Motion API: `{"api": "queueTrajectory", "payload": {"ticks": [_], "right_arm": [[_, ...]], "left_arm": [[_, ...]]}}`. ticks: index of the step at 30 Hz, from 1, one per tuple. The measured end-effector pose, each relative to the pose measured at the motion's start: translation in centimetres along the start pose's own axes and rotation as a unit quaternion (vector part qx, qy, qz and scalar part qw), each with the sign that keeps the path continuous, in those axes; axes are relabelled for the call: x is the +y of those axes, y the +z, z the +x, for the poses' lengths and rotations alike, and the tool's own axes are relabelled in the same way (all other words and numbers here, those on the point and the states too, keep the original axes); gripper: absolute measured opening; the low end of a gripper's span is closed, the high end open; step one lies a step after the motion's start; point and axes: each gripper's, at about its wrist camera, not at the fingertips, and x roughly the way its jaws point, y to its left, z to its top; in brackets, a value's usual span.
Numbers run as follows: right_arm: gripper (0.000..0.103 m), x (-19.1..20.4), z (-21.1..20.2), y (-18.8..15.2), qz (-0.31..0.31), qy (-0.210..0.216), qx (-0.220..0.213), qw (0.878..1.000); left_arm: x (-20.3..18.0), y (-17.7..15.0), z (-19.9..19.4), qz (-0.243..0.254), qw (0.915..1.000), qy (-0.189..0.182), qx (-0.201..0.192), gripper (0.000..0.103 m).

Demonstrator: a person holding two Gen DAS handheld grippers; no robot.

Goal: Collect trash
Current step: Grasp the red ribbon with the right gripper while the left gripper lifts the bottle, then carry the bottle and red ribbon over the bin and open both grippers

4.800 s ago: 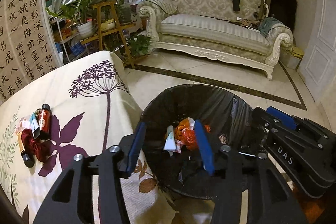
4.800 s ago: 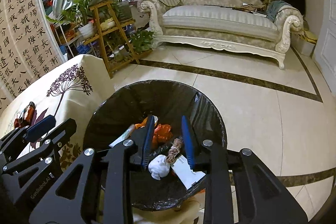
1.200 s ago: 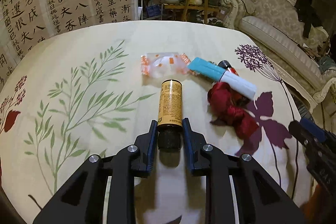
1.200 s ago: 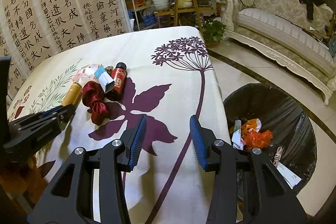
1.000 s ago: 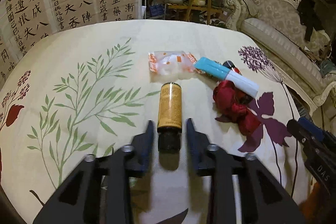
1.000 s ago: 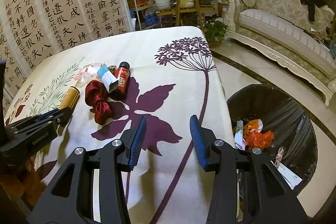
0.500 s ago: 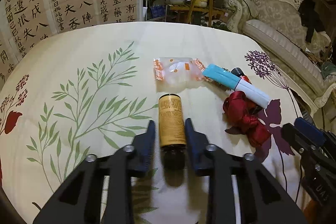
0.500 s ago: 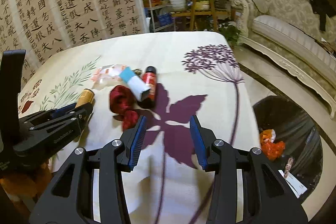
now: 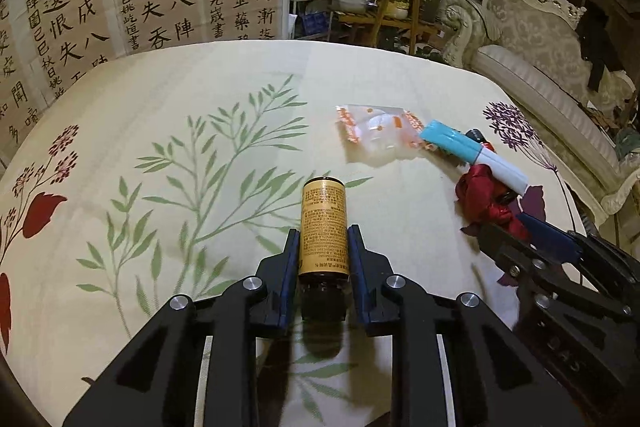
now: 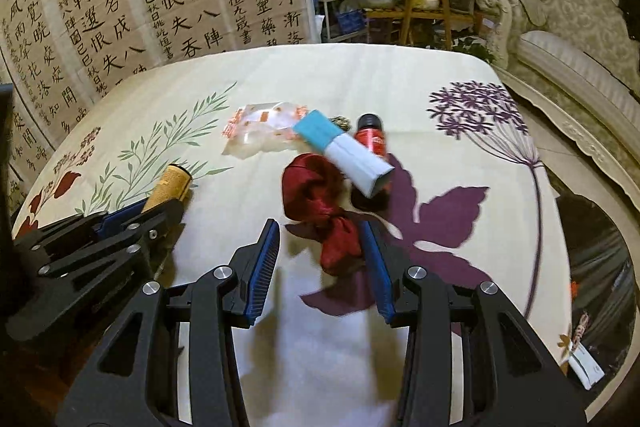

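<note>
**Amber bottle between the left fingers, red cloth between the right**

Amber glass, wrapped in a yellow printed label, makes up the small bottle (image 9: pixel 323 227) that is lying on its side on the tablecloth (image 9: pixel 208 99), dark cap pointing back toward the camera. The left gripper (image 9: pixel 323 251) is straddling it low on the label, its blue pads sitting against both sides; the fingers are drawn in to the bottle's width, so the grip appears made, though whether the bottle is off the cloth cannot be told. Gripping across the round body rather than along it probably keeps the cylinder from rolling away.

The right gripper (image 10: pixel 320 247) is reaching over the crumpled red cloth (image 10: pixel 320 203), a glossy, satin-like bundle. Its fingers are spread wide and are holding nothing; the right pad is just beside the bundle's lower fold, the left pad well apart from it. A wide opening suits a soft, irregular lump.

Beyond the cloth a blue-and-white carton (image 10: pixel 344 151) is lying tilted across a red-labelled bottle (image 10: pixel 371 139), and a clear crinkled wrapper with orange print (image 10: pixel 264 131) is touching the carton's blue end.

Off the table's right edge, a bin lined with a black bag (image 10: pixel 600 267) is waiting on the floor with scraps already inside, the likely destination for all of these.
</note>
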Motion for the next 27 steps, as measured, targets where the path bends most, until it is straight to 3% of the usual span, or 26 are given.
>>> {"api": "queueTrajectory", "payload": {"ticks": [3,6,18,27], "right_arm": [[0.021,0.5,0.4,0.0,-0.007,-0.006,0.008,1.000],[0.015,0.6,0.2,0.0,-0.013,-0.011,0.008,1.000],[0.011,0.9,-3.1,-1.5,-0.019,-0.016,-0.020,0.999],[0.011,-1.9,-7.1,-3.1,0.010,-0.045,-0.045,0.998]], "left_arm": [[0.4,-0.1,-0.2,-0.004,1.0000,0.000,0.000,0.025],[0.7,-0.4,-0.3,-0.006,1.0000,-0.001,0.001,0.025],[0.5,-1.3,-1.7,-0.005,0.9999,-0.006,-0.008,0.025],[-2.0,-2.0,-3.3,0.018,0.9994,-0.024,-0.020,0.025]]}}
